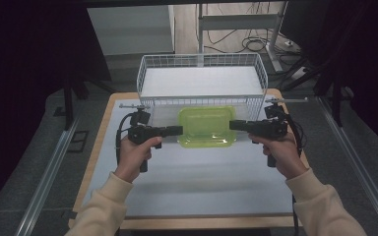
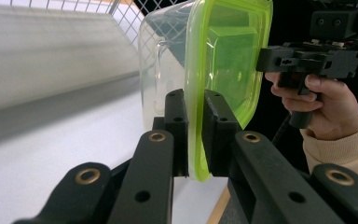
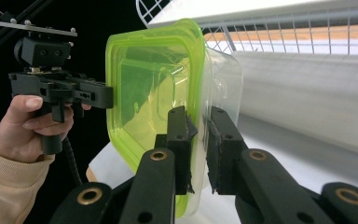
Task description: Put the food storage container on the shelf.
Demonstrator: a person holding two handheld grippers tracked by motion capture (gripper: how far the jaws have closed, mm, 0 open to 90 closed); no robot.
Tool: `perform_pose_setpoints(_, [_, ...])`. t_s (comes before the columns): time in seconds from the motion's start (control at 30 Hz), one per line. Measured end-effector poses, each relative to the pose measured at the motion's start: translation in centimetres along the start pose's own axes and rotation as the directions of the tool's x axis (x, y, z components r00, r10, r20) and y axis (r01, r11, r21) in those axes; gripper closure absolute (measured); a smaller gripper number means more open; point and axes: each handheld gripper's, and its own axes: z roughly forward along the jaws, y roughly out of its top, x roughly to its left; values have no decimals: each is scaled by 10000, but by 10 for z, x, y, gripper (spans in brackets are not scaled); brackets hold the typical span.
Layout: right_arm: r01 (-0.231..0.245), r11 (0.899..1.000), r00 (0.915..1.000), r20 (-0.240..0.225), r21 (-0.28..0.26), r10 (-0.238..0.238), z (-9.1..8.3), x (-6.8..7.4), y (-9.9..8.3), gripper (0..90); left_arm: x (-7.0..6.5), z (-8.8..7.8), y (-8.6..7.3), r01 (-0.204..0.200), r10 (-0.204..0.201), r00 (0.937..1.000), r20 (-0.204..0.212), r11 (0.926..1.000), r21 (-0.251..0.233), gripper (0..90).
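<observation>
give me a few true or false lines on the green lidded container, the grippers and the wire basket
1. The left gripper is shut on the rim of the container. True.
2. The right gripper hangs open, away from the container. False: it is clamped on the opposite rim.
3. The lid is yellow-green and see-through. True.
4. The container sits inside the wire basket. False: it is held in front of the basket.
5. The basket holds several boxes. False: its white floor looks bare.

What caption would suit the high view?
Two hand-held claws, left claw and right claw, grip a green-lidded container before a wire basket.
</observation>
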Motion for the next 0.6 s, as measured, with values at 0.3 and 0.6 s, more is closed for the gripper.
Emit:
perform_pose_setpoints(0.3, [-22, 10000, 10000, 36, -76, 23, -1, 0, 22, 807, -1, -1, 26, -182, 183, 9998, -114, 9998, 7, 822])
perform_pose_setpoints(0.6, [12, 9999, 9998, 217, -131, -9, 5, -5, 50, 807, 5, 2, 56, -194, 195, 9994, -270, 9998, 15, 821])
